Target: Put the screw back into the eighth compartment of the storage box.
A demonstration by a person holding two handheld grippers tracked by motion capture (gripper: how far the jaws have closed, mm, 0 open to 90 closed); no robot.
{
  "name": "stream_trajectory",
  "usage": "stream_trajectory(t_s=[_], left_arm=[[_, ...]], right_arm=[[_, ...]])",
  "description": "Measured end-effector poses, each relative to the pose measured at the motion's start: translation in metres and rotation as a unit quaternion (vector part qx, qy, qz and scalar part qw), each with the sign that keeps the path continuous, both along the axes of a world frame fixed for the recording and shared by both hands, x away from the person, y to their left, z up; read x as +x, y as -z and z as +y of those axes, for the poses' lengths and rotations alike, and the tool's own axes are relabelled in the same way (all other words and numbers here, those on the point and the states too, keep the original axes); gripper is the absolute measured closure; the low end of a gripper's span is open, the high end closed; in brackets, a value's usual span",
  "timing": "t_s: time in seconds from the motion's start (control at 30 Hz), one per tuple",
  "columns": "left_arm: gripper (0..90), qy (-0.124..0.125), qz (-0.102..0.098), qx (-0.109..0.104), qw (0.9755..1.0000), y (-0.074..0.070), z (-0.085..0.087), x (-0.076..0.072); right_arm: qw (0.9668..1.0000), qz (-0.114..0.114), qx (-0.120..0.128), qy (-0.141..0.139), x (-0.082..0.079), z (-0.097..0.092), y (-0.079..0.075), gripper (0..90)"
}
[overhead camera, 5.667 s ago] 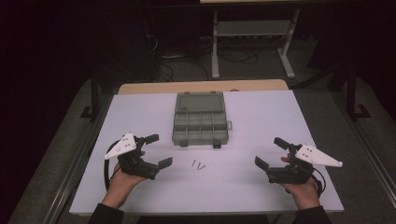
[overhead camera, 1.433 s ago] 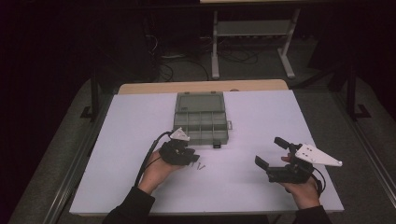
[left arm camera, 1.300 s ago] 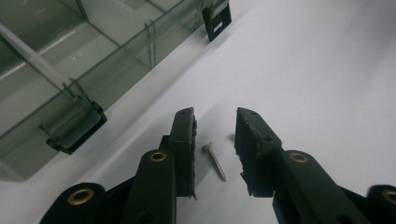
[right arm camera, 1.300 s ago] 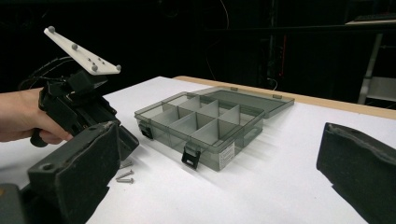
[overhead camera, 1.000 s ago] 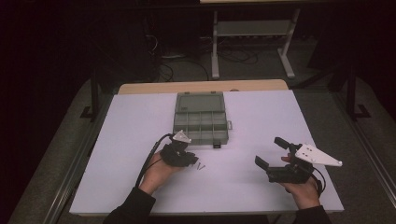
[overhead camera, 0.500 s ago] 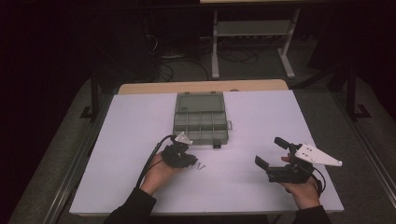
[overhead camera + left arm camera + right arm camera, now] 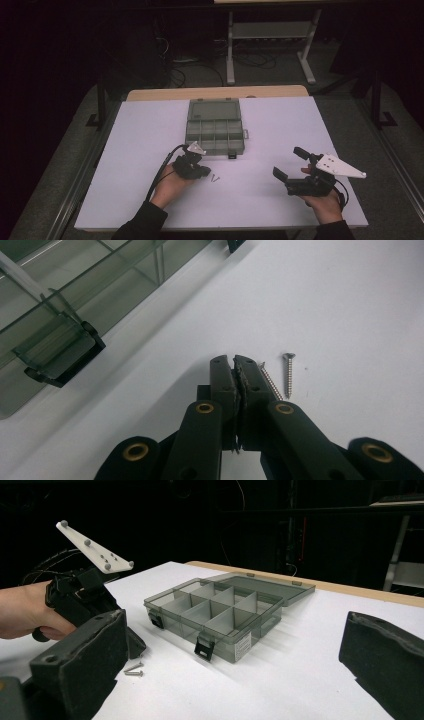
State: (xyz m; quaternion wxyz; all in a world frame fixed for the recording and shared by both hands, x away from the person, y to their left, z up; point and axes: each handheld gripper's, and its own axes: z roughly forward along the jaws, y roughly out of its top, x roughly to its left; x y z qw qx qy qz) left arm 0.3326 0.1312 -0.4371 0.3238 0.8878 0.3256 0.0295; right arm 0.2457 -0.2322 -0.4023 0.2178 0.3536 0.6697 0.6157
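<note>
Two small screws (image 7: 288, 374) lie on the white table (image 7: 150, 130) just in front of a grey see-through organizer box (image 7: 214, 125) whose lid lies open. My left gripper (image 7: 235, 362) rests tips-down beside them. Its jaws have just been closing and now meet with nothing between them. One screw (image 7: 270, 381) lies along the outside of the right-hand jaw. In the high view the left gripper (image 7: 204, 172) sits left of the screws (image 7: 215, 178). My right gripper (image 7: 289, 163) is held open and empty at the table's right front, facing the box (image 7: 220, 612).
The box's black latches (image 7: 204, 647) face the front edge. The box has several empty compartments. A wooden strip (image 7: 215, 93) borders the table's far edge, with a metal stand (image 7: 270, 30) and cables on the dark floor beyond. White tabletop stretches to both sides.
Since the oldest frame the left gripper has come from the table's left side to the screws in front of the box. Over the last second both hands stay put.
</note>
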Motion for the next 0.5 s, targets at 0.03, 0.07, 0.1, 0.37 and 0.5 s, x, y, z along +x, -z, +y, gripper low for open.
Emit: stream_trajectory(t_s=[0.03, 0.07, 0.1, 0.37, 0.5], left_arm=[[88.3, 0.002, 0.000, 0.001, 1.0000, 0.000, 0.000, 0.000], [88.4, 0.001, -0.001, 0.000, 1.0000, 0.000, 0.000, 0.000], [88.4, 0.001, -0.001, 0.000, 1.0000, 0.000, 0.000, 0.000], [88.4, 0.009, -0.002, -0.007, 0.9999, -0.008, 0.004, 0.000], [88.4, 0.009, 0.000, -0.022, 0.9997, -0.015, 0.006, -0.001]], right_arm=[[1.0000, 0.000, 0.000, 0.000, 0.000, 0.000, 0.000, 0.0], [1.0000, -0.001, -0.001, 0.000, 0.000, 0.000, 0.000, 0.0], [1.0000, -0.001, -0.001, 0.000, 0.000, 0.000, 0.000, 0.0], [1.0000, 0.000, 0.000, 0.000, 0.000, 0.000, 0.000, 0.0], [1.0000, 0.000, 0.000, 0.000, 0.000, 0.000, 0.000, 0.0]])
